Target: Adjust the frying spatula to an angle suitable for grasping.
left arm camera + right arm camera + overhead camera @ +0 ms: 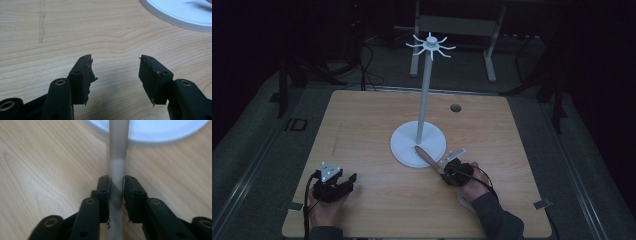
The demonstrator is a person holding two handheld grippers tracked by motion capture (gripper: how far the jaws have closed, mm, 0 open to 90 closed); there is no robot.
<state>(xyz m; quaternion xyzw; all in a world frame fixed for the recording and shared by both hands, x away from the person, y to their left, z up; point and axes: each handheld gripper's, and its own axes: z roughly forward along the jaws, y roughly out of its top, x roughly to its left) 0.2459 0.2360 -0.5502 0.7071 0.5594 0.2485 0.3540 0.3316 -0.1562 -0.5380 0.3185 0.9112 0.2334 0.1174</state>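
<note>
A white stand with a ring of hooks on top rises from a round white base in the middle of the wooden table. My right gripper is shut on a long, flat grey utensil, whose far end reaches over the base's near edge. In the right gripper view the pads press on both sides of the utensil, with the base just beyond. My left gripper rests at the front left of the table. Its jaws stand open in the left gripper view with bare wood between them.
The table has a small round hole at the back right and tape tabs at its front corners. The stand's base edge lies up and right of the left gripper. Dark floor, cables and frame legs surround the table.
</note>
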